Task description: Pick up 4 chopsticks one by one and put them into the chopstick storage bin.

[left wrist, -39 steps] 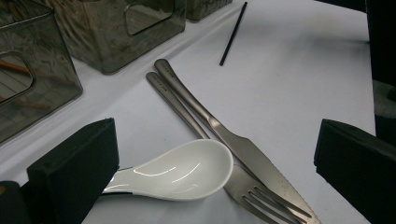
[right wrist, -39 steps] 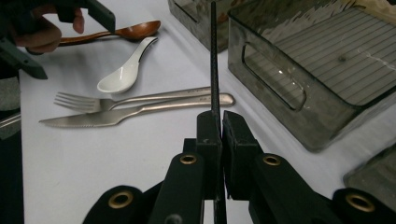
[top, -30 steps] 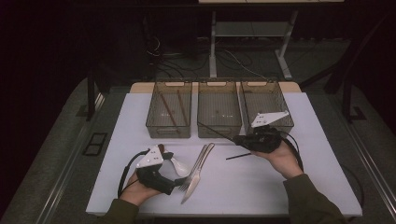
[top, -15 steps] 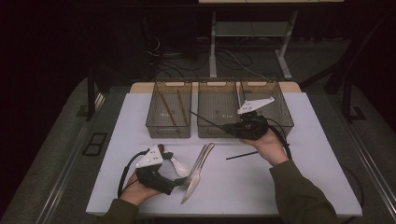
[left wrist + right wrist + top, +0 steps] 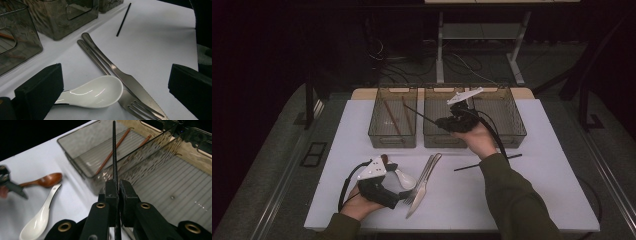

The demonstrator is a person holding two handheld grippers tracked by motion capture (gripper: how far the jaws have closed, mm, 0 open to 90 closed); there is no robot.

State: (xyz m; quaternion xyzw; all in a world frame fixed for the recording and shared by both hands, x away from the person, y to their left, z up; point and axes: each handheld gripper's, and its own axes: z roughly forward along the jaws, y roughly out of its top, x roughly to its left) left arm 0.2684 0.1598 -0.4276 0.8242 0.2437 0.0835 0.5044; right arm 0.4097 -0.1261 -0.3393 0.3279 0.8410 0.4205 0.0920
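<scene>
My right gripper hovers over the middle bin, shut on a black chopstick whose tip points toward the left bin. In the right gripper view the jaws pinch that chopstick above the left bin, which holds two brown chopsticks. My left gripper rests on the table near the front, open. Its pads stand wide apart around a white spoon without touching it. A second black chopstick lies on the table.
A fork and a knife lie side by side next to the white spoon. A brown wooden spoon lies beside it. A third bin stands at the right. The white table has free room at the right.
My right gripper has carried the black chopstick left and a little up, from over the right bin to the middle bin. The left gripper has stayed put.
</scene>
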